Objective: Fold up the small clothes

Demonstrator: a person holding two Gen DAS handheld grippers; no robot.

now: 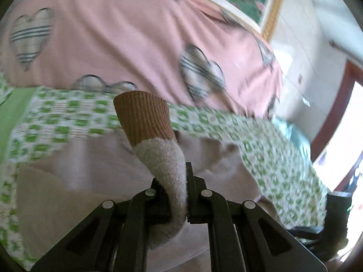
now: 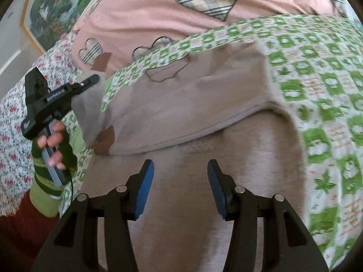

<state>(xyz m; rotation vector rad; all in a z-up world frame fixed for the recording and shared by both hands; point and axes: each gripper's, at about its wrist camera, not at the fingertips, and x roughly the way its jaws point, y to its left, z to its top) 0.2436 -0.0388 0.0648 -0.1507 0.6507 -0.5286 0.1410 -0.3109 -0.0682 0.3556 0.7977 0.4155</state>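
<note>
Sock (image 1: pixel 156 140), grey-white and fuzzy with a ribbed tan cuff, is pinched in the left claw (image 1: pixel 186 192); its body curves up out of the pressed-together jaws and the cuff stands above them, in front of the bedding. Seen from the right wrist camera, the left claw (image 2: pixel 90 81) sits at the far left, raised over the bed's edge and pointing toward the middle of the bed, with grey fabric hanging from its tip and a tan patch near the bottom. A hand (image 2: pixel 51 140) wraps its grey handle from below, fingers curled round it, the wrist in a green striped sleeve (image 2: pixel 48 181). The right claw (image 2: pixel 180 185) is spread, its blue pads (image 2: pixel 144 188) well apart with nothing between them, angled down over a beige garment (image 2: pixel 192 104) that lies flat on the bed with its upper layer folded across. Under the garment is a green and white patterned sheet (image 2: pixel 317 90). Behind it lies a pink quilt (image 2: pixel 147 18) printed with plaid hearts. A framed landscape picture (image 2: pixel 52 15) hangs on the wall at the upper left. The left wrist view is blurred.
</note>
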